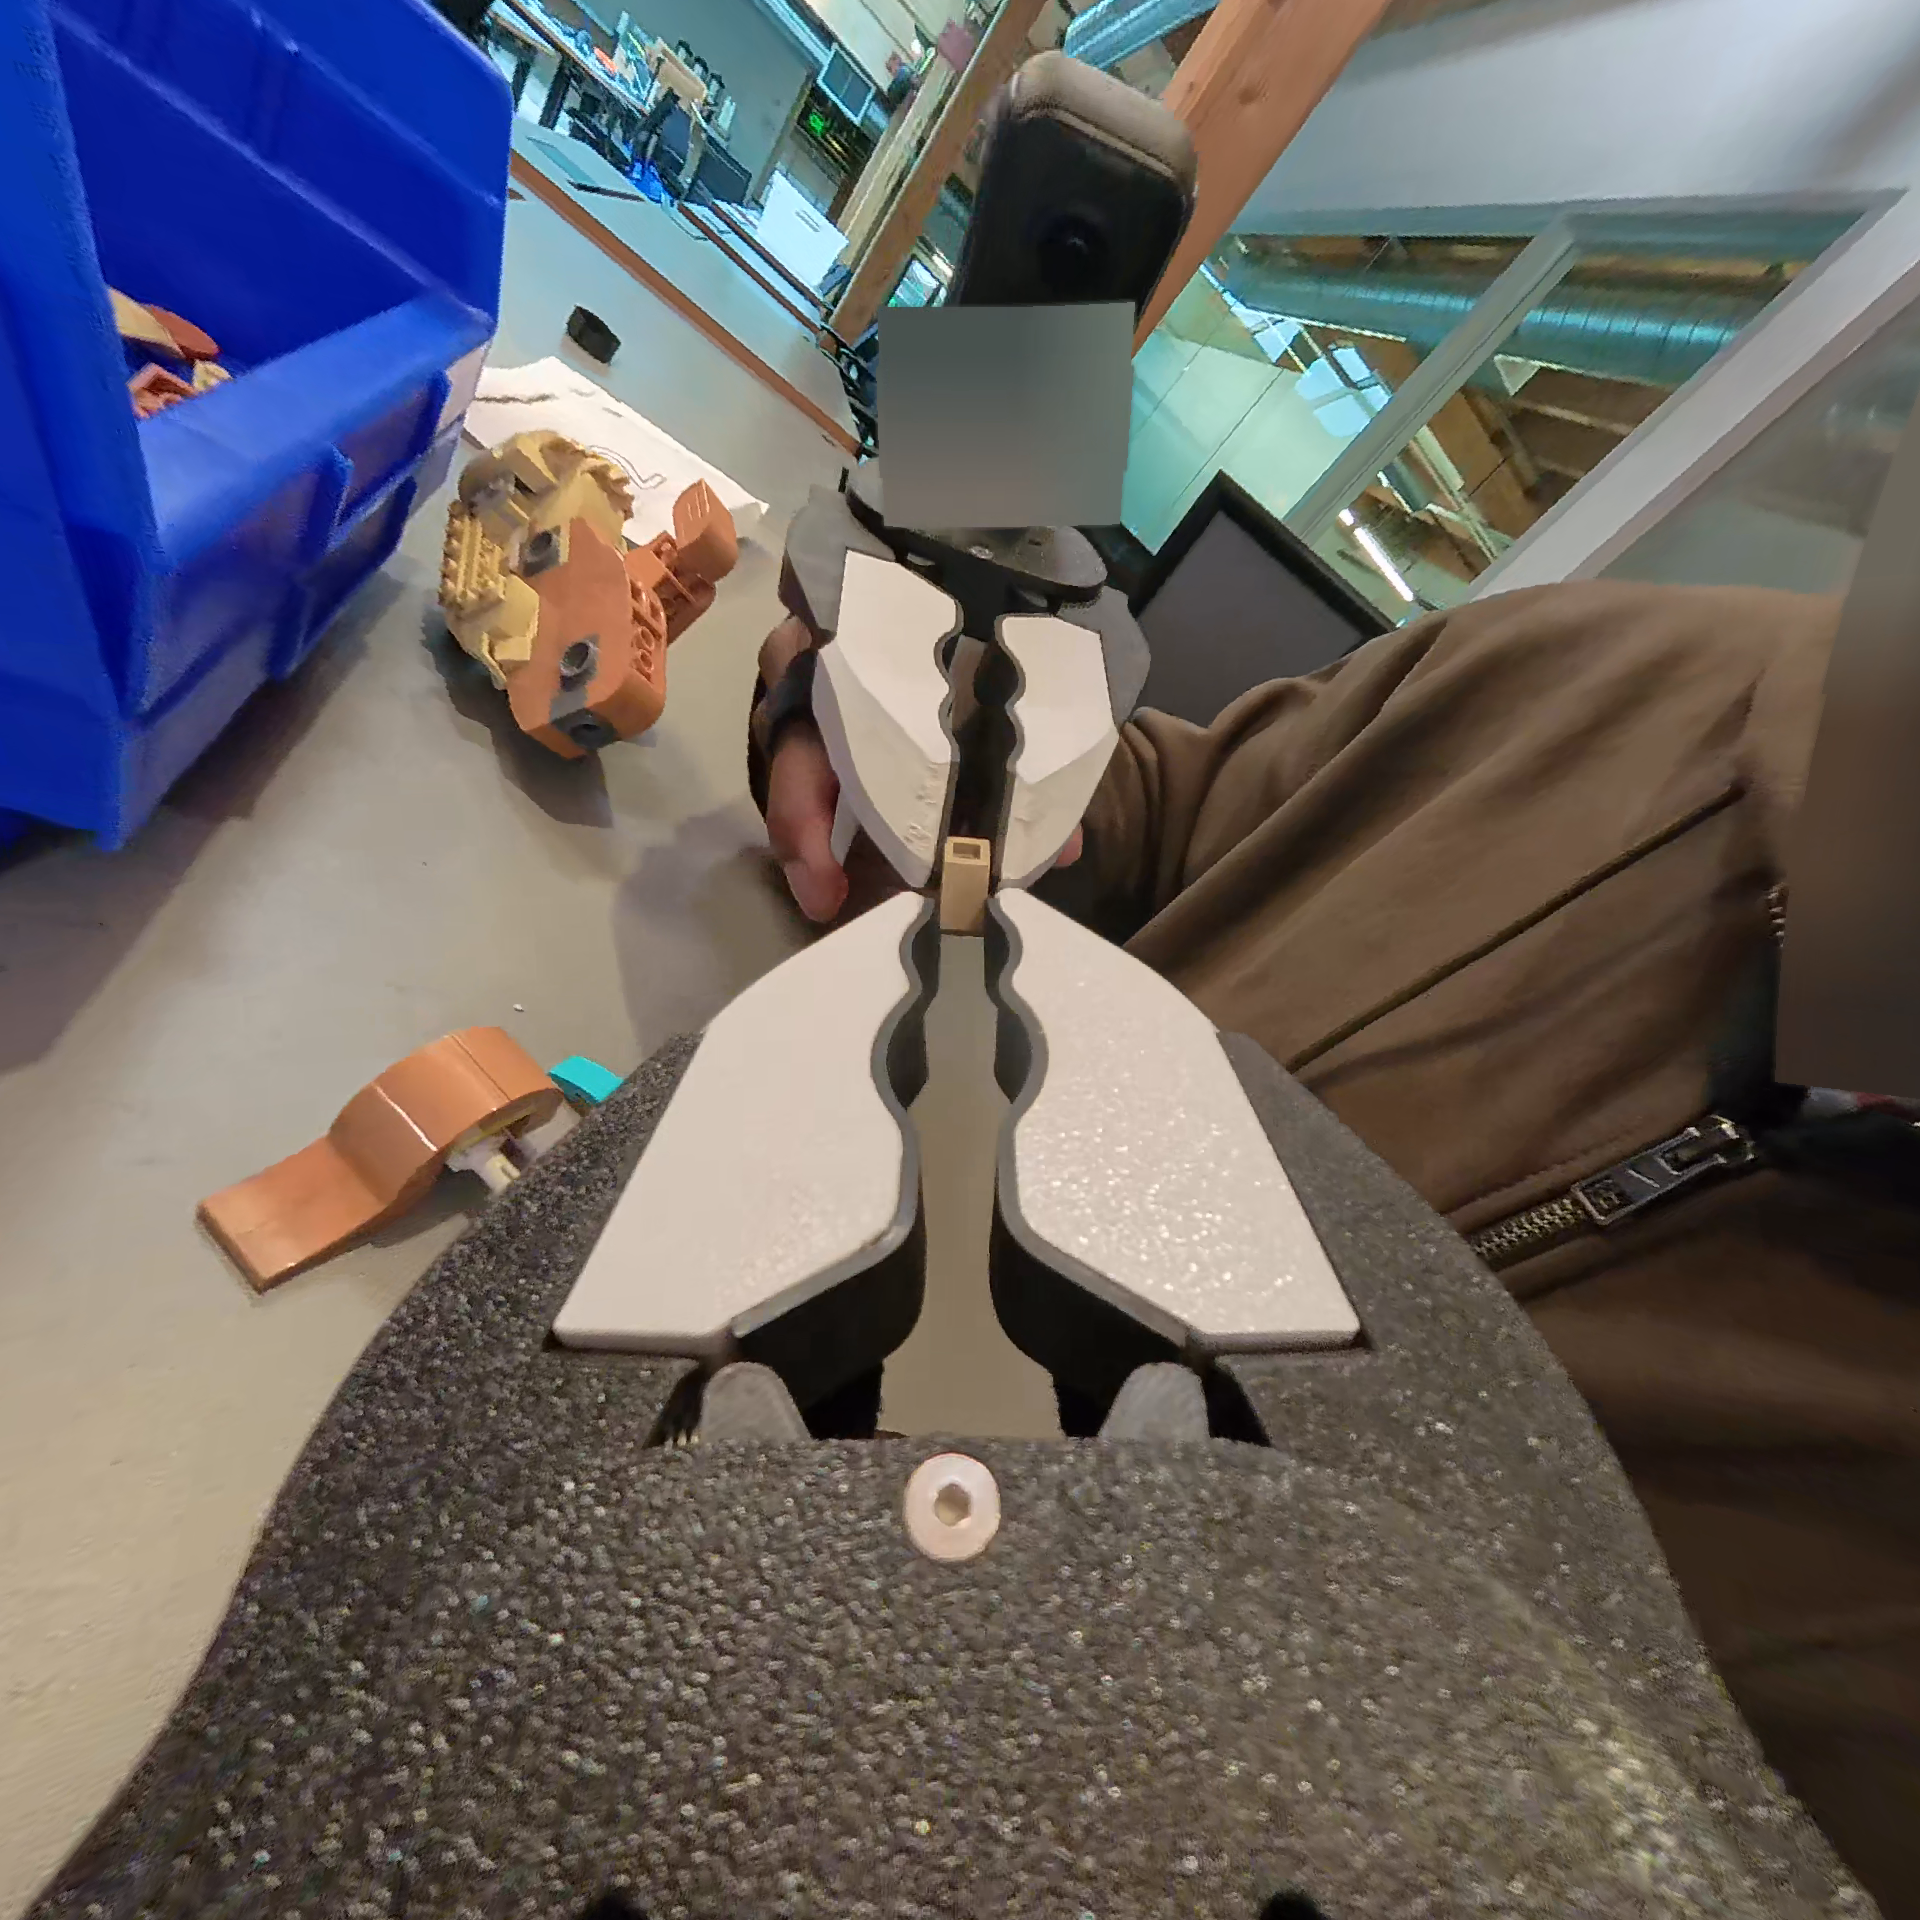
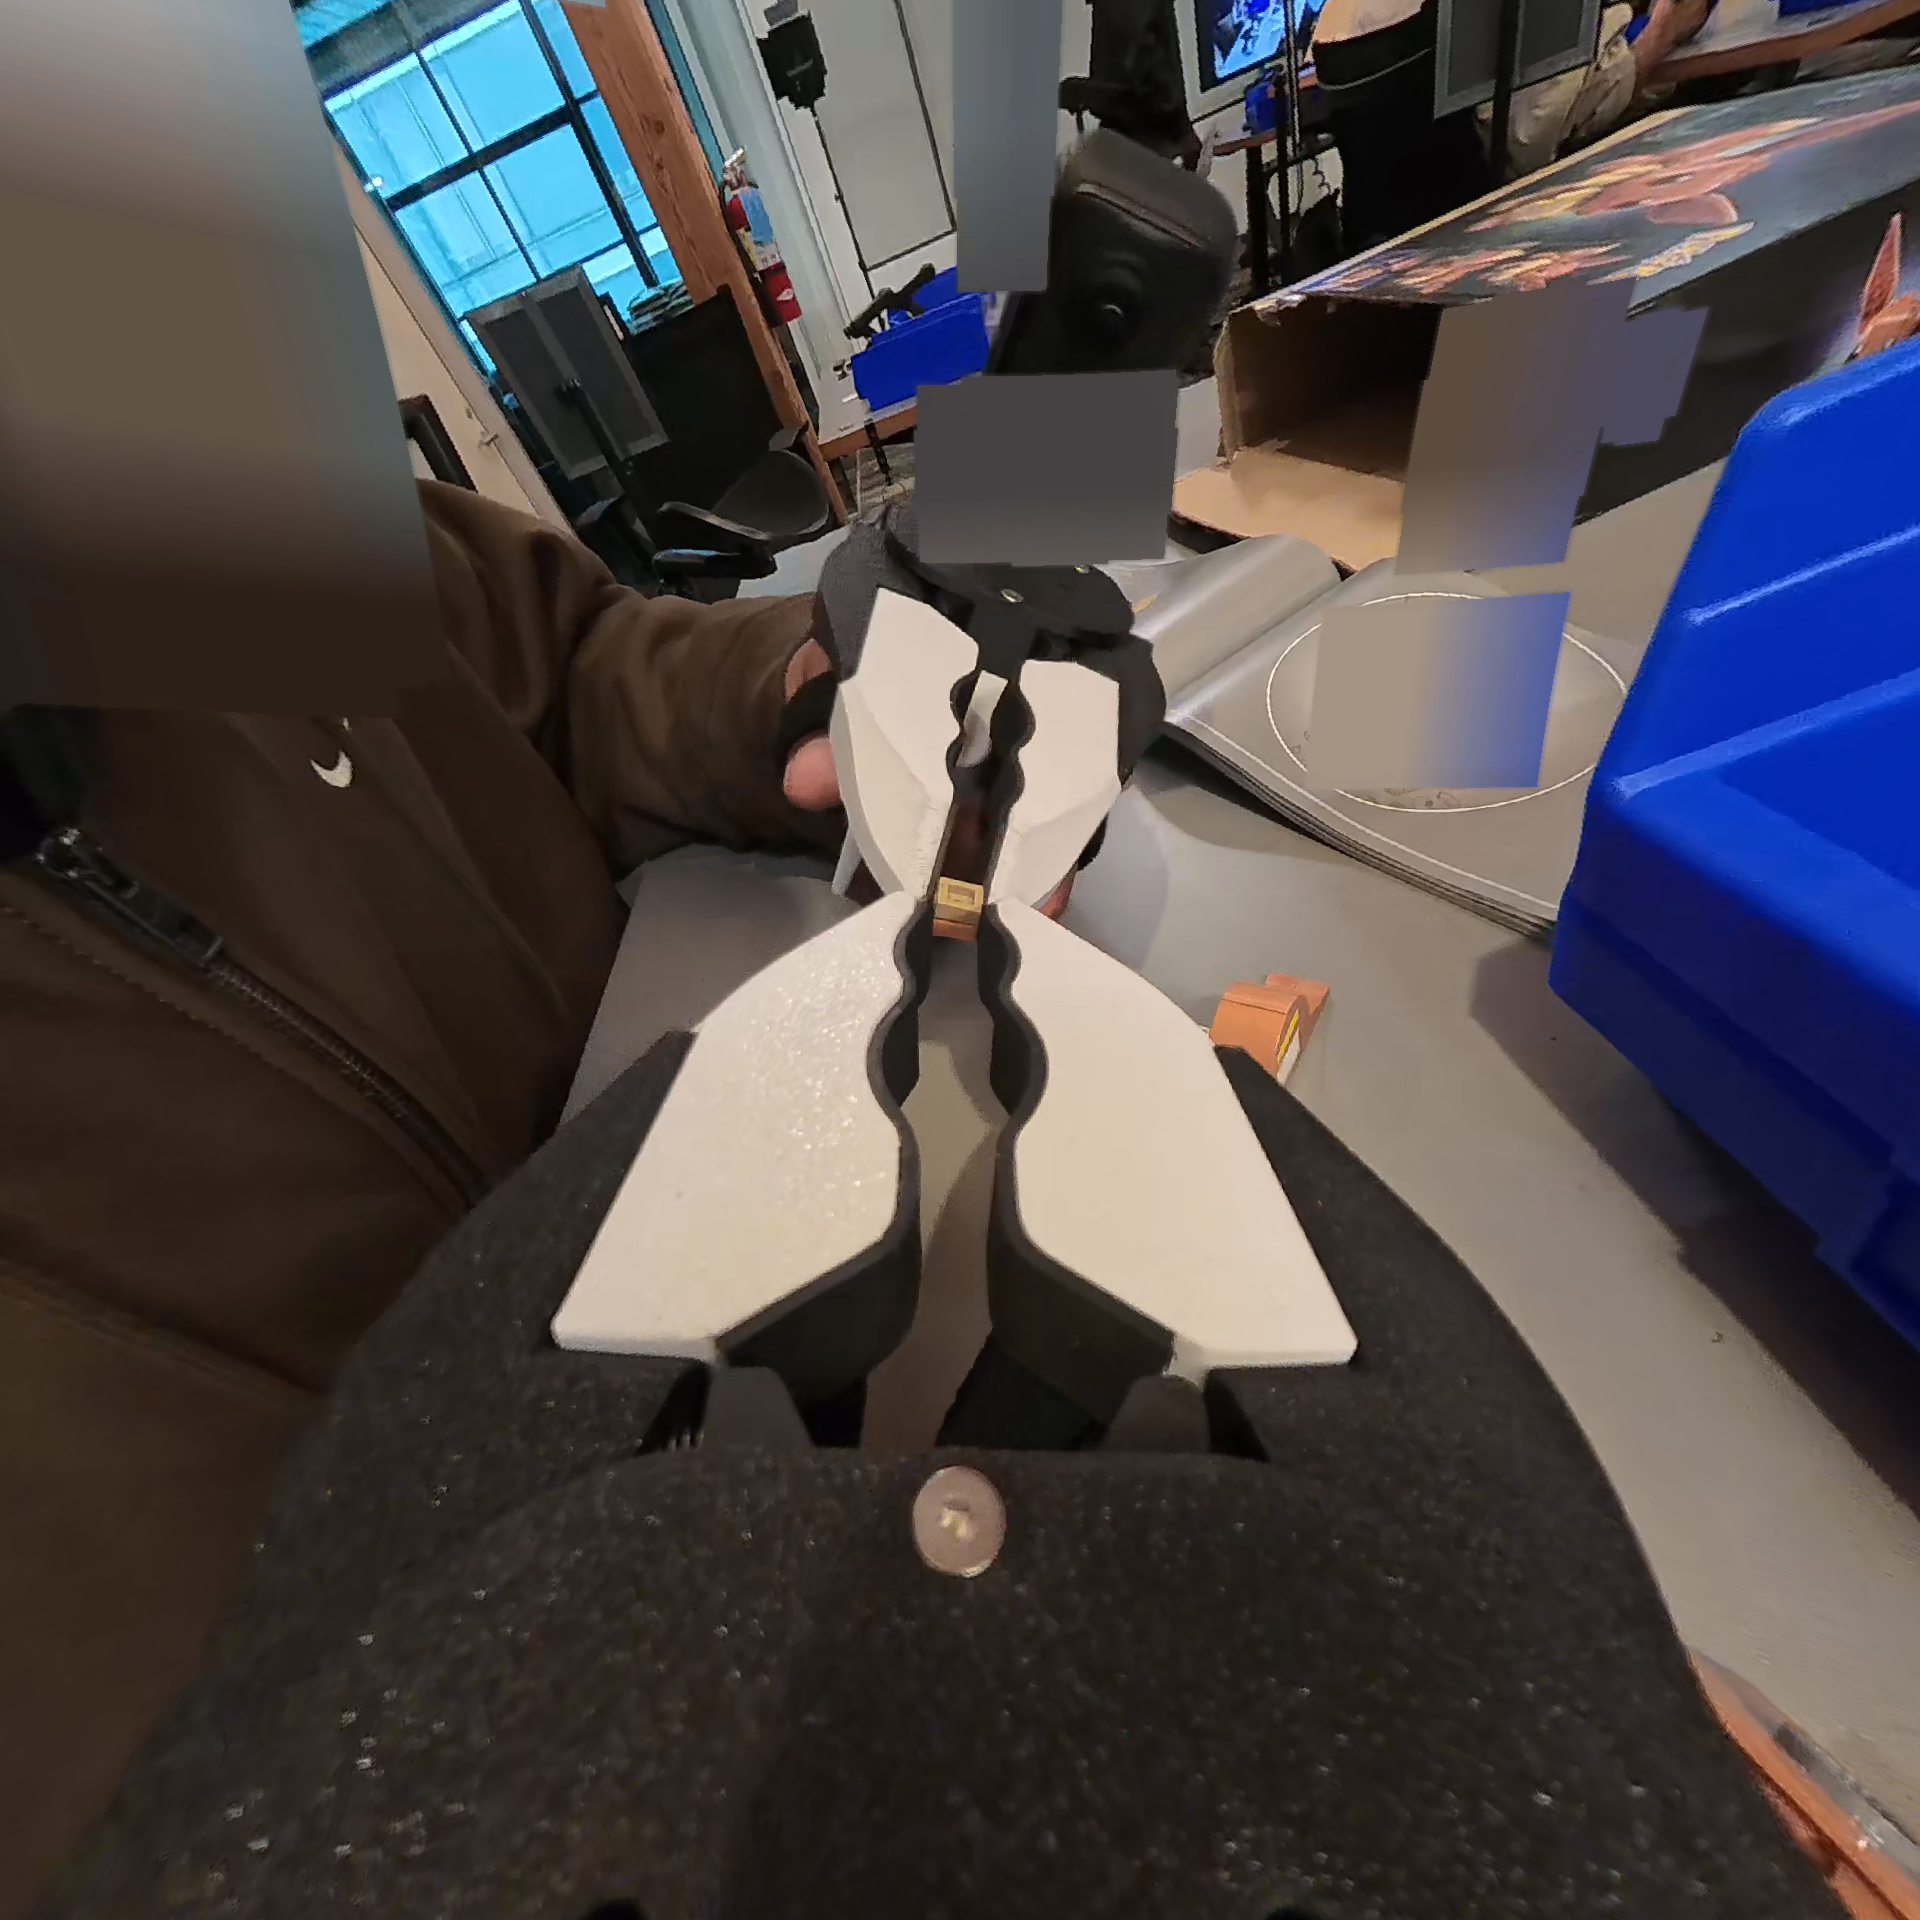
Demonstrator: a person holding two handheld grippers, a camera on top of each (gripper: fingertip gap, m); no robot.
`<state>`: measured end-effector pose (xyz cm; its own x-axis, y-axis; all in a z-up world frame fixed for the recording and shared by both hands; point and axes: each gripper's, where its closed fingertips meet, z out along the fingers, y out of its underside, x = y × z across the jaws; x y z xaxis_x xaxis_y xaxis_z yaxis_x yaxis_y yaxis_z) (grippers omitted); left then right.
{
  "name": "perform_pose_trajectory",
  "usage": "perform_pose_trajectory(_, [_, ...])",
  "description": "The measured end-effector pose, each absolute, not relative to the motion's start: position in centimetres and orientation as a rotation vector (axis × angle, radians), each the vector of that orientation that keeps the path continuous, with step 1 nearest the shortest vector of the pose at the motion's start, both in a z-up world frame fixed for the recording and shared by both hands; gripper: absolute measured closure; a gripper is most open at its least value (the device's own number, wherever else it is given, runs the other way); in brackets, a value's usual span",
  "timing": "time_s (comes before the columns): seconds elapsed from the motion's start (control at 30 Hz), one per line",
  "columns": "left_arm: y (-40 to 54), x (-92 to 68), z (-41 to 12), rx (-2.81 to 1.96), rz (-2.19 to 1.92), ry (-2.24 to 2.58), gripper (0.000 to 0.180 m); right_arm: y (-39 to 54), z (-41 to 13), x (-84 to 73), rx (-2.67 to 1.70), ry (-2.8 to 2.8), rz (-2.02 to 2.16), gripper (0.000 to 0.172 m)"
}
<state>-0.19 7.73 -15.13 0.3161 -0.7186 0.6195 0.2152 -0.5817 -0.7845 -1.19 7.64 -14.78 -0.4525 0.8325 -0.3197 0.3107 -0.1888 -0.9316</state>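
Two small pieces sit stacked where the tips of both grippers meet, held in the air above the grey desk (image 1: 312, 935): a tan piece (image 1: 963, 883) with a square hollow in its end, and under it, seen only from the right wrist, a brown piece (image 2: 954, 927).

The left gripper (image 1: 961, 914) has its fingers drawn narrow and pinching the tan piece at their very tips. The right gripper (image 2: 956, 920) faces it head-on, fingers equally narrow, and appears to clamp the brown piece. Its white fingers (image 1: 894, 727) come in from the far side and almost touch the left ones.

Both holds are at the extreme tips on something tiny, so I judge that doing this well means even, steady pressure. The two grippers should also stay in one line so that neither piece twists out.

The tan piece looks longer than wide. Its long axis seems to run roughly upright, crossing the fingers, with the hollow end turned up towards both cameras. The exact tilt is hard to tell.

A person's hand (image 1: 800, 810) in a dark fingerless glove, with a brown jacket sleeve (image 1: 1455, 831), carries the right gripper. Further out on the desk lie a brown curved part (image 1: 416, 1122) with a teal bit (image 1: 587, 1075), a half-built tan and brown model (image 1: 561, 613), a blue bin (image 1: 260, 416), an open booklet (image 2: 1247, 665) and a cardboard box (image 2: 1330, 395).
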Motion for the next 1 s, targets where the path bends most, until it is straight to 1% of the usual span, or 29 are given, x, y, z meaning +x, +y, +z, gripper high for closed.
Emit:
perform_pose_trajectory(0.2, [7.62,-0.09,-15.09,-1.751,-1.5,0.396,0.173,7.55,-14.93,-1.03,-1.257,-1.705,1.595,0.163])
perform_pose_trajectory(0.33, [7.72,-0.18,-15.03,-1.744,-1.492,0.389,0.173,7.67,-14.87,-1.12,-1.28,-1.686,1.602,0.162])
perform_pose_trajectory(0.43, [8.07,-0.39,-14.97,-1.725,-1.398,0.414,0.173,7.99,-14.75,-1.32,-1.349,-1.639,1.654,0.162])
perform_pose_trajectory(0.53, [8.3,-0.59,-14.71,-1.693,-1.31,0.449,0.173,8.35,-14.66,-1.43,-1.406,-1.598,1.691,0.158])
perform_pose_trajectory(0.8, [8.55,-0.76,-14.86,-1.693,-1.243,0.474,0.173,8.25,-14.58,-1.48,-1.459,-1.569,1.749,0.159])
perform_pose_trajectory(1.0, [8.55,-0.64,-15.17,-1.706,-1.179,0.511,0.173,8.33,-14.73,-1.57,-1.487,-1.553,1.766,0.164])
